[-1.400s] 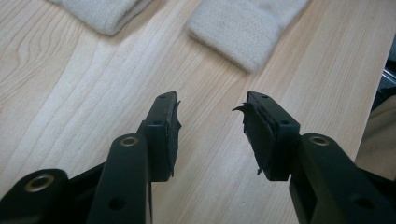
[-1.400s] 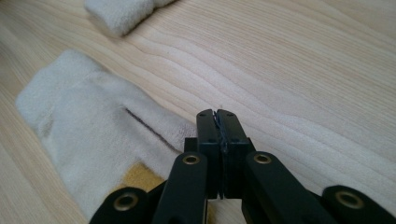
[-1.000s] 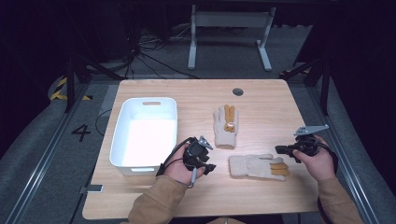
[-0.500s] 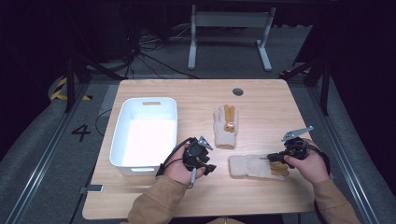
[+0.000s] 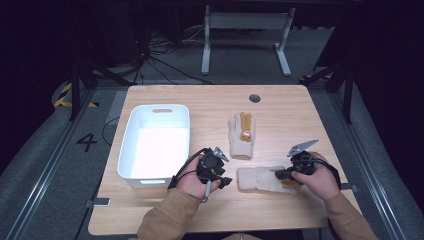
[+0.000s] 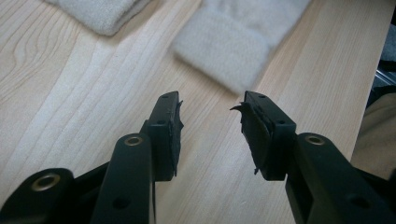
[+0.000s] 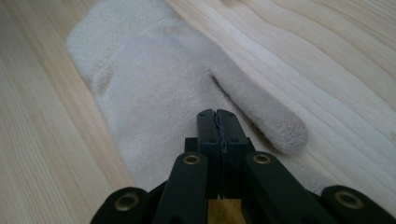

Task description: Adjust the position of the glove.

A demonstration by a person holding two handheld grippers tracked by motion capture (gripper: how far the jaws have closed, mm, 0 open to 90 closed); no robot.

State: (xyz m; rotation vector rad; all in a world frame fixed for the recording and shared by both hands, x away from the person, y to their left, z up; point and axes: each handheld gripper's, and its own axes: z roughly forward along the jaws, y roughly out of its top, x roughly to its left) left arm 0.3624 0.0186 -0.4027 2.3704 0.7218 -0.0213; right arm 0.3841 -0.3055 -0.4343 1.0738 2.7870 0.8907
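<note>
Step in hand: likely picking up the near cream knitted glove with tan fingertips (image 5: 262, 178), lying flat at the front of the pale wooden table (image 5: 300, 107).
Right gripper (image 5: 281, 173): jaws clenched together over the glove's finger end; whether fabric is pinched I cannot tell (the pads meet with no visible gap).
Left gripper (image 6: 210, 128): released, jaws apart with nothing between them, pointing at the glove's cuff.
Doing it well: pinch a full fold of knit, not a single thread, and lift slowly toward the white plastic bin (image 5: 155, 142).
Second glove (image 5: 242, 135): lies apart, farther back.
</note>
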